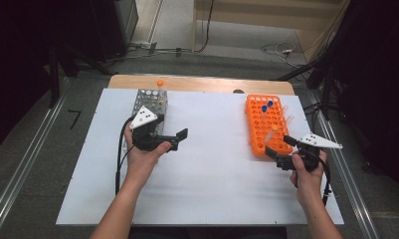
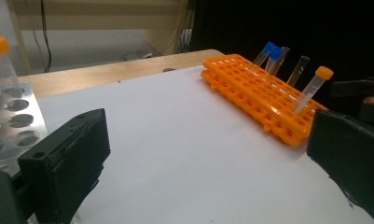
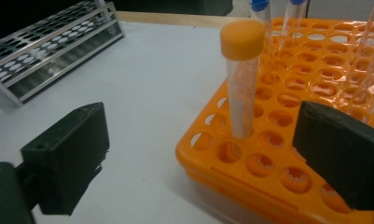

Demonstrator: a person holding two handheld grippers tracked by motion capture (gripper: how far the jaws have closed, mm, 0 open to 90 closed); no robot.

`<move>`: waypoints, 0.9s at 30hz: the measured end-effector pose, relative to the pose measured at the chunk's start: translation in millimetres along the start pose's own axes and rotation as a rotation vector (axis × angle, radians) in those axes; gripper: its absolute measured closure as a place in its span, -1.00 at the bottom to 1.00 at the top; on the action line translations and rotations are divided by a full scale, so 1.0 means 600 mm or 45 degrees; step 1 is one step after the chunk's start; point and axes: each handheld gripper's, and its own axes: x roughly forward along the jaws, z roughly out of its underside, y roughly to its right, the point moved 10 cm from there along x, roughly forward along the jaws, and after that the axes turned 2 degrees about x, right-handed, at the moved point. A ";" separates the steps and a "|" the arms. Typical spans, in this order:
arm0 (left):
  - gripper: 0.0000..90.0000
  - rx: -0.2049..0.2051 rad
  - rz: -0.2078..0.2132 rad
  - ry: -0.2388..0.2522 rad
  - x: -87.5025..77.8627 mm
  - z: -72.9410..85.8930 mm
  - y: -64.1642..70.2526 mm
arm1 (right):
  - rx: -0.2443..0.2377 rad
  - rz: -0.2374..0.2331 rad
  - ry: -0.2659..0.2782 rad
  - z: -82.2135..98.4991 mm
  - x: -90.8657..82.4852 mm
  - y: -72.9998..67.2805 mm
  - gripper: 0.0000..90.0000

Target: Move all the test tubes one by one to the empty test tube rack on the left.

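An orange tube rack [image 1: 266, 124] stands at the right of the white table. It holds two blue-capped tubes [image 1: 266, 105], some clear tubes, and an orange-capped tube [image 3: 243, 74] near its front corner. My right gripper [image 3: 203, 158] is open at that corner, its jaws on either side of the orange-capped tube but short of it. At the left, my left gripper [image 1: 179, 140] is open and empty over bare table, beside a metal rack [image 1: 149, 104]. That rack holds one orange-capped tube [image 2: 3, 65].
White sheet [image 1: 207, 164] covers the table, with a wooden edge [image 1: 202, 82] at the back. Open space lies between the two racks. Cables trail from both grippers toward the person's forearms. Dark stands and floor cables surround the table.
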 end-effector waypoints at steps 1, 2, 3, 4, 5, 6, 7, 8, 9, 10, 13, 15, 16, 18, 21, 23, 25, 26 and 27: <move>-1.00 0.000 -0.001 -0.004 0.002 0.004 0.004 | 0.003 -0.003 -0.002 -0.001 0.005 0.002 -0.93; -1.00 0.000 0.005 -0.007 0.003 0.007 0.007 | 0.018 -0.010 -0.011 -0.001 0.012 0.003 -0.91; -1.00 -0.002 0.013 -0.007 0.004 0.008 0.009 | 0.025 -0.017 -0.024 0.000 0.017 0.005 -0.91; -1.00 -0.029 0.038 0.002 0.004 0.009 0.014 | 0.029 -0.020 -0.030 0.001 0.022 0.006 -0.90; -1.00 -0.045 0.055 0.006 0.003 0.009 0.016 | 0.035 -0.020 -0.047 0.003 0.029 0.009 -0.86; -1.00 -0.060 0.068 0.017 0.001 0.008 0.018 | 0.036 -0.014 -0.056 0.005 0.033 0.012 -0.81; -1.00 -0.070 0.065 0.022 0.001 0.008 0.019 | 0.024 0.000 -0.073 0.009 0.041 0.018 -0.74; -1.00 -0.062 0.064 0.020 0.001 0.007 0.020 | 0.024 0.000 -0.073 0.009 0.041 0.018 -0.74; -1.00 -0.056 0.059 0.019 0.000 0.007 0.020 | 0.025 0.004 -0.082 0.012 0.044 0.021 -0.72; -1.00 -0.053 0.059 0.017 -0.001 0.008 0.021 | 0.031 -0.003 -0.075 0.013 0.048 0.023 -0.65; -1.00 -0.045 0.064 0.022 -0.002 0.011 0.025 | 0.035 -0.011 -0.057 0.012 0.051 0.022 -0.56; -1.00 -0.033 0.066 0.021 -0.001 0.012 0.028 | 0.016 0.005 -0.066 0.014 0.057 0.024 -0.49; -1.00 -0.023 0.068 0.019 -0.001 0.013 0.030 | 0.018 0.013 -0.064 0.015 0.059 0.024 -0.46; -1.00 -0.016 0.078 0.013 0.001 0.015 0.034 | 0.008 0.040 -0.069 0.017 0.065 0.028 -0.36; -1.00 -0.020 0.088 0.011 0.003 0.017 0.038 | 0.037 0.094 -0.052 0.016 0.071 0.040 -0.14; -1.00 -0.019 0.091 0.011 0.005 0.017 0.040 | 0.037 0.117 -0.047 0.016 0.074 0.044 -0.07; -1.00 -0.023 0.093 0.011 0.005 0.017 0.039 | 0.036 0.133 -0.039 0.015 0.076 0.045 0.04; -1.00 -0.029 0.092 0.009 0.005 0.018 0.038 | 0.036 0.133 -0.039 0.015 0.076 0.045 0.04; -1.00 -0.032 0.090 0.008 0.005 0.018 0.036 | 0.047 0.134 -0.033 0.014 0.077 0.045 0.12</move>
